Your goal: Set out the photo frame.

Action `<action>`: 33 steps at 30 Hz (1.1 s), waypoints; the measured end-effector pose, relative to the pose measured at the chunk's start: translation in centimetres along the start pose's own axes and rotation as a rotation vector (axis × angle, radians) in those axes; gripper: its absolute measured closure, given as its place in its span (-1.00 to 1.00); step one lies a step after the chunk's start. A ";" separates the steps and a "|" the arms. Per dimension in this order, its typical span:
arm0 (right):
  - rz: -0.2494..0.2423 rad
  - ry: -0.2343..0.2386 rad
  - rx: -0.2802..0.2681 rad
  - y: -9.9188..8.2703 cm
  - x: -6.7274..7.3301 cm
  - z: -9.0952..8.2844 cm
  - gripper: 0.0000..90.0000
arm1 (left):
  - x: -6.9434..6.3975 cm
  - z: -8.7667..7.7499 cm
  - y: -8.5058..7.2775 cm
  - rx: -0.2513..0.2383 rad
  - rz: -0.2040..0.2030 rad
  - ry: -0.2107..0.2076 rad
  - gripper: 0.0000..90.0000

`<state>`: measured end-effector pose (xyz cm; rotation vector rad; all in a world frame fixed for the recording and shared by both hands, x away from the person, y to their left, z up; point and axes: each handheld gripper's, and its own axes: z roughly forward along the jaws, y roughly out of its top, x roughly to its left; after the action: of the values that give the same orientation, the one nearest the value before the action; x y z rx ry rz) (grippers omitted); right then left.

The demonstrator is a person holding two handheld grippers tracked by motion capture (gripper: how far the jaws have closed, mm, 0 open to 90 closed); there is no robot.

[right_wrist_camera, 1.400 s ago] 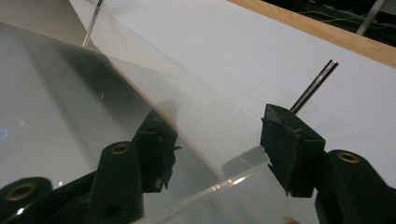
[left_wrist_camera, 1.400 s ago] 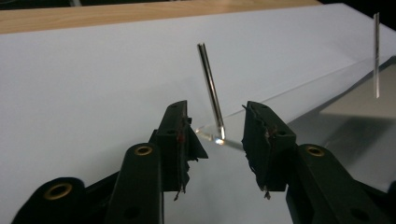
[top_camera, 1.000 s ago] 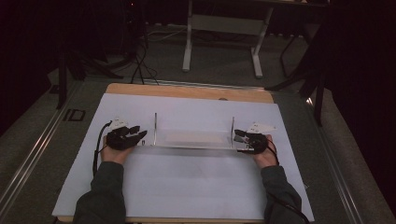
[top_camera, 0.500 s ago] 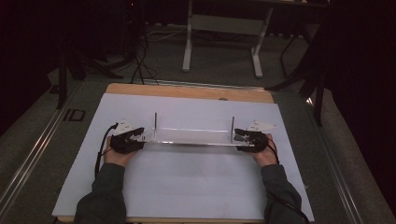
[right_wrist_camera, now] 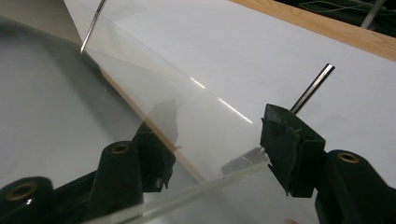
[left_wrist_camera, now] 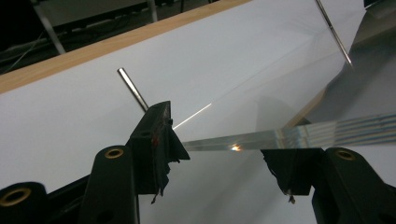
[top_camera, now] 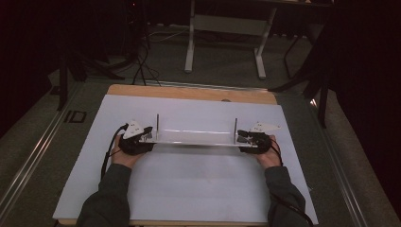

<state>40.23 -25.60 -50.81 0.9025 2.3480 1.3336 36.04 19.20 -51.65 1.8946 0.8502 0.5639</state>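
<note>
Clear plate (top_camera: 196,137) lies lengthwise left-right across frame centre. Left hand-held gripper (top_camera: 146,136) has just been opening, jaws wide astride its end; right hand-held gripper (top_camera: 243,138) straddles the other end, grip uncertain.

- High view: dim and soft, dark surroundings, only the white table (top_camera: 189,189) sheet lit.
- Claw views: brighter and sharp, with glare streaks on the clear plate (left_wrist_camera: 261,140) and faint shadows.

Clear acrylic plate (top_camera: 196,137) (two upright metal pins) lies flat on white sheet (top_camera: 189,189).

Clear acrylic plate (top_camera: 196,137), black claws, white sheet (top_camera: 189,179), seemingly tan table (top_camera: 189,92).
</note>
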 end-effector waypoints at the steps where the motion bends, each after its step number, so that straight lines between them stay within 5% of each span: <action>1: 0.002 0.000 0.001 0.0 0.0 0.0 -0.02 | 0.0 0.0 0.0 -0.002 0.000 -0.002 0.00; 10: 0.024 -0.008 -0.014 0.3 -0.2 0.1 -0.03 | 0.0 0.3 0.2 -0.040 -0.014 0.009 0.00; 33: 0.082 0.016 -0.065 0.3 -0.7 0.1 -0.09 | 0.8 0.6 0.5 -0.048 -0.068 -0.016 -0.01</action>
<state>40.96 -25.90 -50.68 0.9817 2.2878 1.4451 37.17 19.31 -51.42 1.8178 0.8793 0.5224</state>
